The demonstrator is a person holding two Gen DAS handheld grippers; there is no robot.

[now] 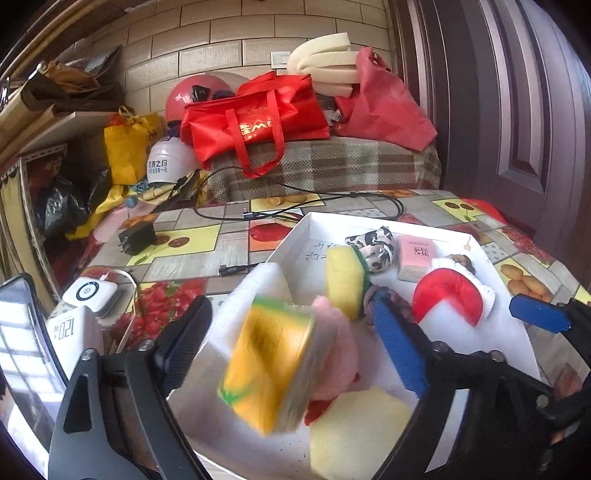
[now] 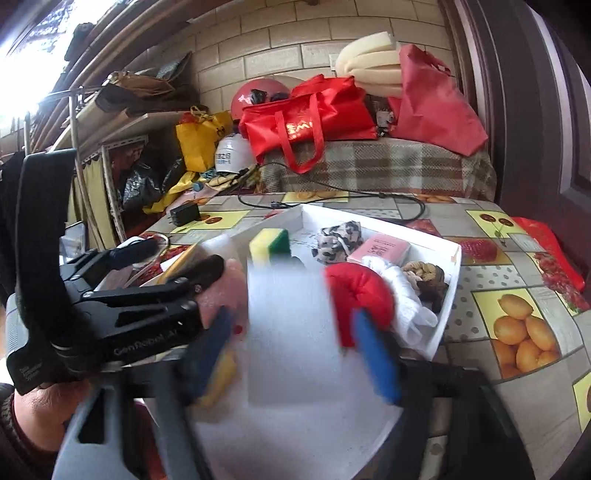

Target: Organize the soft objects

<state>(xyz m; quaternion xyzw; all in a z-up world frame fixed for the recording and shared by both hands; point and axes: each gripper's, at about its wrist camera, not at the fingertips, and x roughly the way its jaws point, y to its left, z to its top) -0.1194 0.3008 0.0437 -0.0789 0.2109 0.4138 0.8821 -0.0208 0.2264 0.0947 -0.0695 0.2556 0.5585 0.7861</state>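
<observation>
Cream tiled wall [image 1: 229, 33], dark panelled door [image 1: 517, 110], perhaps a window [image 2: 33, 55], plaid-covered furniture [image 1: 332, 166]

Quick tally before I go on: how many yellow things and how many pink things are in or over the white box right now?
Yellow: 3 (upright sponge, flat sponge, blurred pack)
Pink: 2 (tissue pack, fluffy piece)
Total: 5
</observation>
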